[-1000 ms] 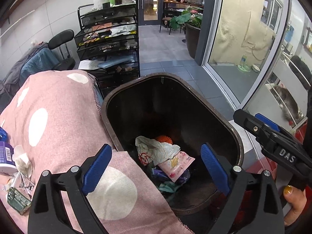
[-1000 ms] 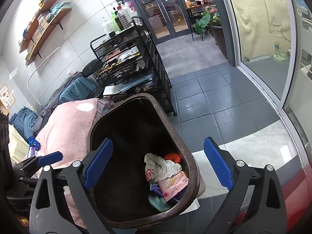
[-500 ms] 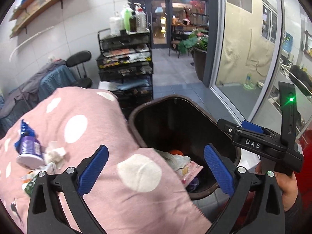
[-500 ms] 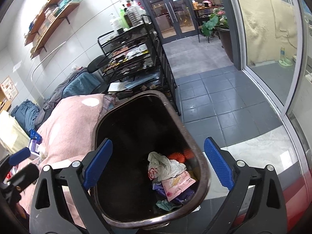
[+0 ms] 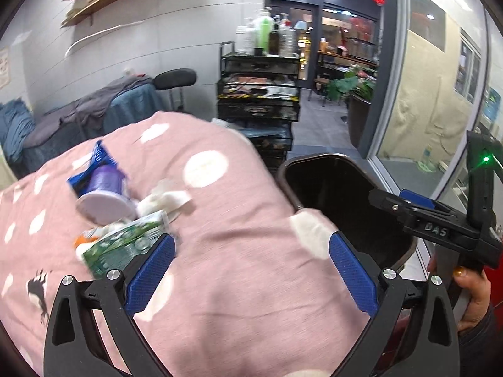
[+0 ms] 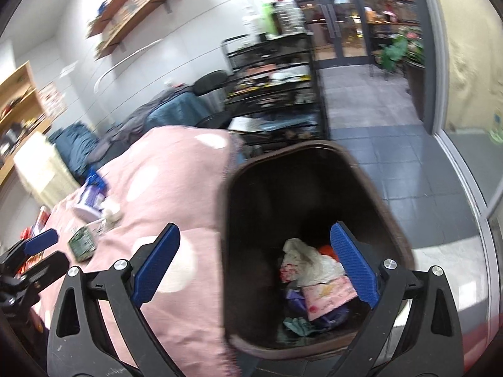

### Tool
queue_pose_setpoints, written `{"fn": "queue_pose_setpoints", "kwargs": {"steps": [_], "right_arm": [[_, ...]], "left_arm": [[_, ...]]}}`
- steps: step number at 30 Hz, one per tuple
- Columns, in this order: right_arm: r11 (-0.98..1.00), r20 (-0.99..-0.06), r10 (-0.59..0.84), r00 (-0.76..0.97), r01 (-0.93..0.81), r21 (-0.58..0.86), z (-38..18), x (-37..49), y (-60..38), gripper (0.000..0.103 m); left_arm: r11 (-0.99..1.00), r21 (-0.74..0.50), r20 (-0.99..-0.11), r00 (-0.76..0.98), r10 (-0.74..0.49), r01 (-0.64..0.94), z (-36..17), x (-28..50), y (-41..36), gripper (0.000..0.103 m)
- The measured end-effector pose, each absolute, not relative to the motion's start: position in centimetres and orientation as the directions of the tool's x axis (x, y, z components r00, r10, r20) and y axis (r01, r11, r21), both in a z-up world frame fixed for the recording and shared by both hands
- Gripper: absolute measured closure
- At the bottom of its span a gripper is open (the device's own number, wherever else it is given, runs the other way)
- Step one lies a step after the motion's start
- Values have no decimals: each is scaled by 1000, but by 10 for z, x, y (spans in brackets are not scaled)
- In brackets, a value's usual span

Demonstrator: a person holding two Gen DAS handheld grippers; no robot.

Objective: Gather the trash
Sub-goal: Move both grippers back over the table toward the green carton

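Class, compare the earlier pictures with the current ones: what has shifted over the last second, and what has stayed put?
The left gripper has swung away from the bin toward the litter on the pink spotted cloth; its jaws have just been opening, with nothing between them. The right gripper shifted slightly, still over the bin, jaws open and empty. The rubbish in the bin and the purple cup have not moved.

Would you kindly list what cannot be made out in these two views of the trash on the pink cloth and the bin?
- Left wrist view: bin contents hidden by the pink cloth and dark wall.
- Left wrist view: green packet print is motion-blurred; its near end sits behind the left claw finger.
- Right wrist view: purple cup label too small and blurred.
- Right wrist view: trash partly covered by the right claw finger.
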State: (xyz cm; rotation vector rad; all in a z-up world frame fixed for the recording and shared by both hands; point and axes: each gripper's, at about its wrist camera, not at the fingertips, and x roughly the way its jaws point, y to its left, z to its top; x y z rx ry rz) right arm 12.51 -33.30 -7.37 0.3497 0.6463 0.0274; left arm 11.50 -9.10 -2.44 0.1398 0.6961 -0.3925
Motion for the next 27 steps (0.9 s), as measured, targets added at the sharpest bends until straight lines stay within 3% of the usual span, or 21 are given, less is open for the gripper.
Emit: {"fn": "queue_pose_setpoints", "kwargs": {"steps": [18, 22, 27], "right_arm": [[916, -643, 393, 657, -338, 215, -54, 177, -176, 7], [870, -681, 416, 603, -483, 103, -51, 185, -132, 7], [758, -722, 348, 598, -632, -158, -56, 188, -75, 7]], "left_arm": [[991, -85, -697, 705, -130, 99, -46, 123, 69, 6], [993, -98, -704, 701, -114, 63, -49, 125, 91, 6], [994, -106, -711, 696, -101, 36, -53, 127, 109, 6]]}}
